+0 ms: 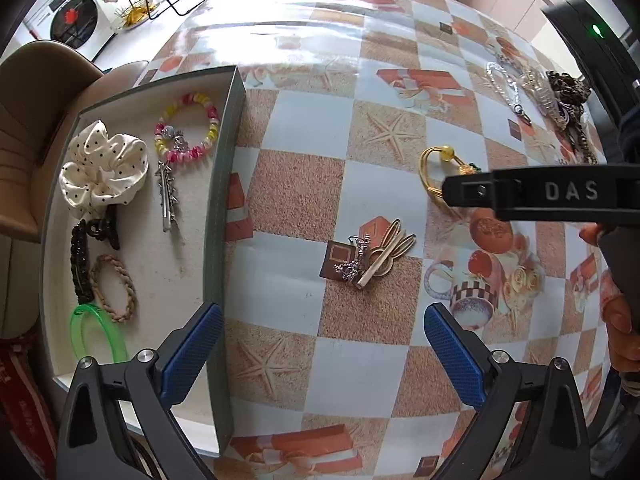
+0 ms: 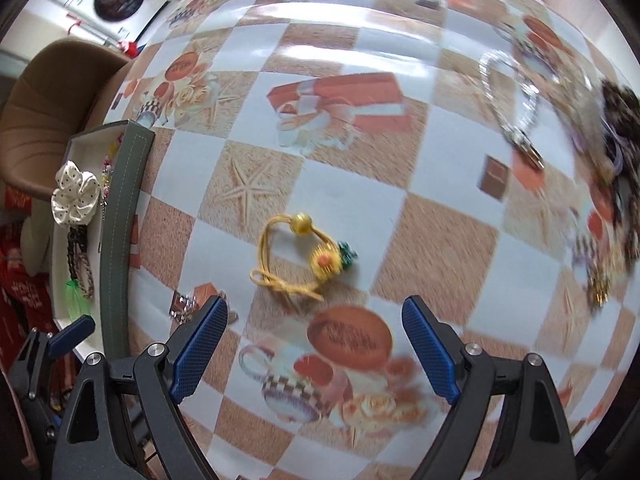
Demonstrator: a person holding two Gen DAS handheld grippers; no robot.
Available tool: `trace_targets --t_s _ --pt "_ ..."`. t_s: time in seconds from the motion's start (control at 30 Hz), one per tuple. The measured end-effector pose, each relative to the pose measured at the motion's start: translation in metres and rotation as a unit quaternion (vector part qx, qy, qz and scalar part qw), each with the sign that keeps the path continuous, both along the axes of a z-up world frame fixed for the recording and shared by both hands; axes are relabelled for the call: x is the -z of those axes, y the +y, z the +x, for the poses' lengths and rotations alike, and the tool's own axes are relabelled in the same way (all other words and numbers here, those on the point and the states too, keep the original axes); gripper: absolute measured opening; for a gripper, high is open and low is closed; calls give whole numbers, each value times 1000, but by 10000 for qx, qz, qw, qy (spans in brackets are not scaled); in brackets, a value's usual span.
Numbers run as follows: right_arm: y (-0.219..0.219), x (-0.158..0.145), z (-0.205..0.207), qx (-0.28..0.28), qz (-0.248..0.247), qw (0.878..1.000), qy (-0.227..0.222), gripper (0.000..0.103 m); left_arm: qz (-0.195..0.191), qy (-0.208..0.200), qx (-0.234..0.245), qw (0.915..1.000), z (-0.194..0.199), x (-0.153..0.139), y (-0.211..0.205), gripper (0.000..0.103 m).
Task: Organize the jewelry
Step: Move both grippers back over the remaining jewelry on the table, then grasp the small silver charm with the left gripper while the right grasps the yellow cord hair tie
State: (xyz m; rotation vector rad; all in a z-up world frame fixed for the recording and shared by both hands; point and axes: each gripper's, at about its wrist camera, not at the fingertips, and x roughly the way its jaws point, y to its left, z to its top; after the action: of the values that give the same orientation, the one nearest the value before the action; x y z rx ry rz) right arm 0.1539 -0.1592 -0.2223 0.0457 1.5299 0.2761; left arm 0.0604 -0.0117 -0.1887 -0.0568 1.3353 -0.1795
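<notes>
Yellow hair tie [image 2: 298, 254] half hidden behind right gripper [image 2: 316, 344]; both grippers' fingers wide apart, empty; far jewelry pile [image 2: 612, 184] blurred

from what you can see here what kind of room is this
Most likely a home dining or utility area: a table under a printed plastic tablecloth, a beige padded chair, and a front-loading washing machine by the far wall.

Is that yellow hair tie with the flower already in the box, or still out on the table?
Still out. The yellow hair tie lies on the tablecloth, well apart from the box.
</notes>
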Motion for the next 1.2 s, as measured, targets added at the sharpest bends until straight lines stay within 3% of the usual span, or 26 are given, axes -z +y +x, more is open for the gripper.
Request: trace_targets --t_s 0.13,0.27,0.37,0.53,0.6,0.7,0.73,0.97,1.07,1.13,1.2 --pt "13 8 9 -267 -142 9995 -119 91 60 61 2 10000 1 7 -2 93" --pt "24 12 12 -530 -438 9973 -243 78 77 90 72 9999 4 11 -7 93" --pt "29 12 12 -661 -636 9950 -397 70 43 113 214 9997 4 13 -14 81" --pt "30 11 11 -622 -810 9932 -563 54 -32 208 339 9992 8 21 -27 81" --pt "24 10 11 -554 -780 9936 -603 40 -46 257 372 9990 10 25 -30 70" --pt "8 8 13 -400 -701 9951 -579 18 -46 312 408 9987 13 30 -38 69" --pt "6 8 14 -357 -686 9954 -563 15 -21 302 425 9986 14 31 -41 69" --pt "-24 4 10 86 -502 9976 -462 6 126 99 585 9982 25 27 -60 64" --pt "-36 2 4 306 -408 9978 -424 6 123 44 607 9981 30 26 -68 53" --pt "-44 1 -2 458 -343 9975 -414 6 112 9 646 9979 33 25 -66 39" --pt "-54 -3 -9 616 -270 9969 -402 6 69 -7 697 9975 33 24 -68 36"
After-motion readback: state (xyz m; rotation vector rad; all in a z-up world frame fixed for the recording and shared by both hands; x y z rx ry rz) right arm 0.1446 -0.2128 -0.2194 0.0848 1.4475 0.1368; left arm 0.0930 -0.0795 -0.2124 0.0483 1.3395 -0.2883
